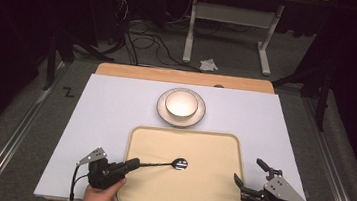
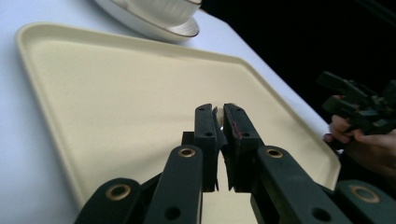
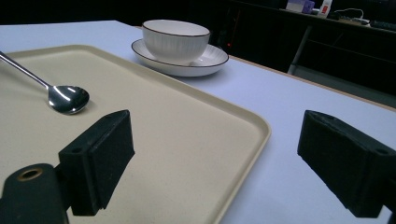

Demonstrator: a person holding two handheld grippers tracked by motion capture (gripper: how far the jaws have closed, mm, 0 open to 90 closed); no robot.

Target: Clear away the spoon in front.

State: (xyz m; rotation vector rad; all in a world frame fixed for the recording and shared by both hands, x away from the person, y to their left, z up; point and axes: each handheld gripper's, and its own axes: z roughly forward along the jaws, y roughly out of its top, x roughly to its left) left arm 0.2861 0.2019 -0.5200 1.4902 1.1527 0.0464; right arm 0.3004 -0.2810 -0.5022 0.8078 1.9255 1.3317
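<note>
A metal spoon (image 1: 179,164) rests with its bowl on the cream tray (image 1: 202,143), handle pointing left. My left gripper (image 1: 132,164) is shut on the end of that handle at the tray's left rim; in the left gripper view the jaws (image 2: 220,116) stand almost together with a sliver of the spoon (image 2: 219,125) between them. My right gripper (image 1: 249,171) stands open at the tray's right front corner, nothing between its fingers (image 3: 219,154). From there the spoon bowl (image 3: 67,99) lies on the tray (image 3: 187,140) to the left.
A white bowl (image 1: 181,103) sits on a saucer (image 1: 162,115) just beyond the tray on the white table top. The table's wooden far edge (image 1: 184,77) lies behind it. Table legs and cables are on the floor farther back.
</note>
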